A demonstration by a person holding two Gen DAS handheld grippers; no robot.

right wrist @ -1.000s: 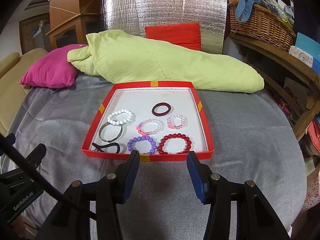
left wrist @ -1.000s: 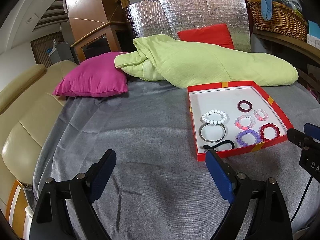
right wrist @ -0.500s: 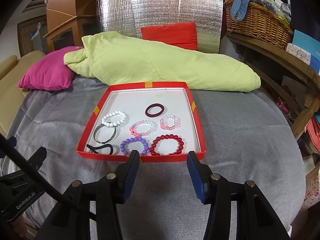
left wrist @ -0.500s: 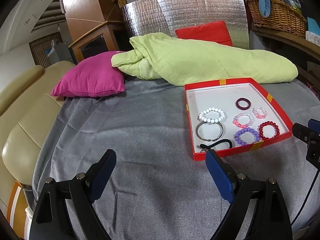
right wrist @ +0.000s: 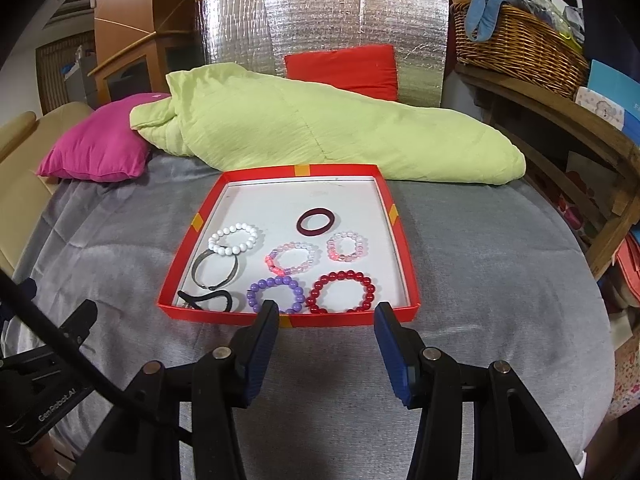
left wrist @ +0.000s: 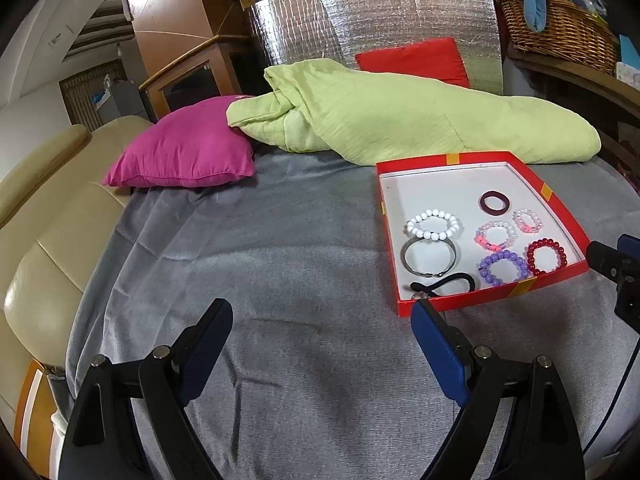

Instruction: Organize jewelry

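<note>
shallow tray (right wrist: 404,264) sits on the bed cover (right wrist: 480,280), quilt (right wrist: 320,132) bunched right behind it, pillow (right wrist: 96,152) at quilt's left end, cushion (right wrist: 344,68) behind quilt against foil panel (right wrist: 320,16). basket (right wrist: 516,44) on shelf at right. in tray: white bead bracelet (right wrist: 234,239) left, bangle (right wrist: 216,270) just in front touching it, hair tie (right wrist: 208,300) at front left corner. ring band (right wrist: 316,221) toward the back, two pale bead bracelets mid, purple bead bracelet (right wrist: 276,294) and red bead bracelet (right wrist: 342,292) side by side at front edge.
</note>
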